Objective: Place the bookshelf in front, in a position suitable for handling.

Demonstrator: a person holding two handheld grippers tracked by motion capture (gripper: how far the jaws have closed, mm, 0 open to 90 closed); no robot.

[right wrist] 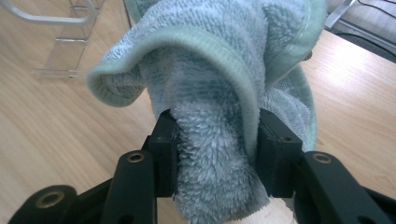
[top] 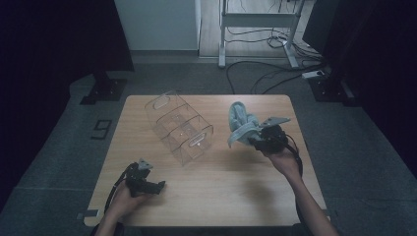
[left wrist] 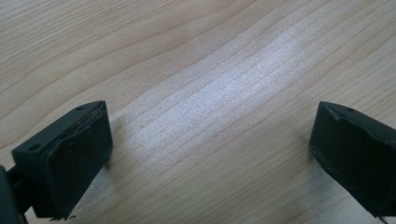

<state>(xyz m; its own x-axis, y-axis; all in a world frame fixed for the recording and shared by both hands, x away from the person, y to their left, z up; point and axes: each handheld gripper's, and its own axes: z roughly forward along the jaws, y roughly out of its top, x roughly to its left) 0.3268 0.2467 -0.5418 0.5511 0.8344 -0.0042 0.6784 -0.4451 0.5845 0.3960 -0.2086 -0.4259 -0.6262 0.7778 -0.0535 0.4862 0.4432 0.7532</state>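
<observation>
— What couldn't you make out from your end?

— The room past the counter (top: 206,196) was dark, so I could tell little there. In the right gripper view the towel (right wrist: 219,84) was cut off at the top edge, and it hid most of what lay beyond it; I saw just a corner of the clear box (right wrist: 60,42) at the upper left. The box's see-through walls were hard to trace in the high view too.

— Where was the towel against the fingers?

— Bunched between them. The right gripper (top: 256,139) had its fingers (right wrist: 164,154) pinching a thick fold of the towel from both sides, and the rest flopped up and over them in a loose roll. It hung lifted over the right half of the counter, just right of the clear box (top: 179,129).

— And the hands?

— My right hand (top: 285,160) reached in from the lower right, forearm angled toward the middle, gripper pointing left at the box. My left hand (top: 129,194) sat low at the near left corner; the left gripper (top: 158,187) had its fingers (left wrist: 70,158) spread wide over bare wood, holding nothing.
</observation>
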